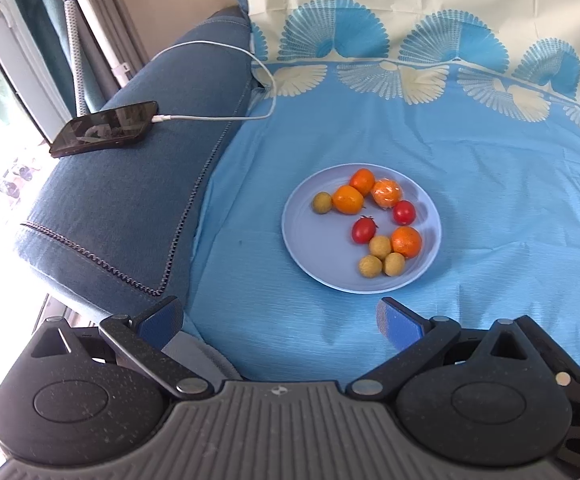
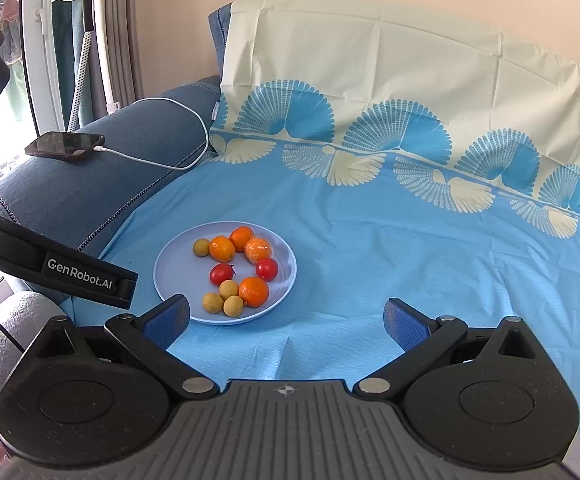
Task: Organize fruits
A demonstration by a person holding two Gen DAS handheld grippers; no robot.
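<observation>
Both the left gripper (image 1: 280,322) and right gripper (image 2: 286,322) hover with fingers wide and empty, short of the plate (image 1: 306,248) of fruits (image 1: 374,220) on the sofa seat near its armrest-side edge. The mixed fruits touch, so pinching one likely nudges neighbours rolling, and the soft seat could let the plate tip.

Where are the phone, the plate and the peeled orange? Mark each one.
phone (image 1: 104,128), left wrist view, middle of its dark screen.
plate (image 1: 310,236), left wrist view, bare left part of its floor.
peeled orange (image 2: 257,249), right wrist view, middle of its pale flesh.
</observation>
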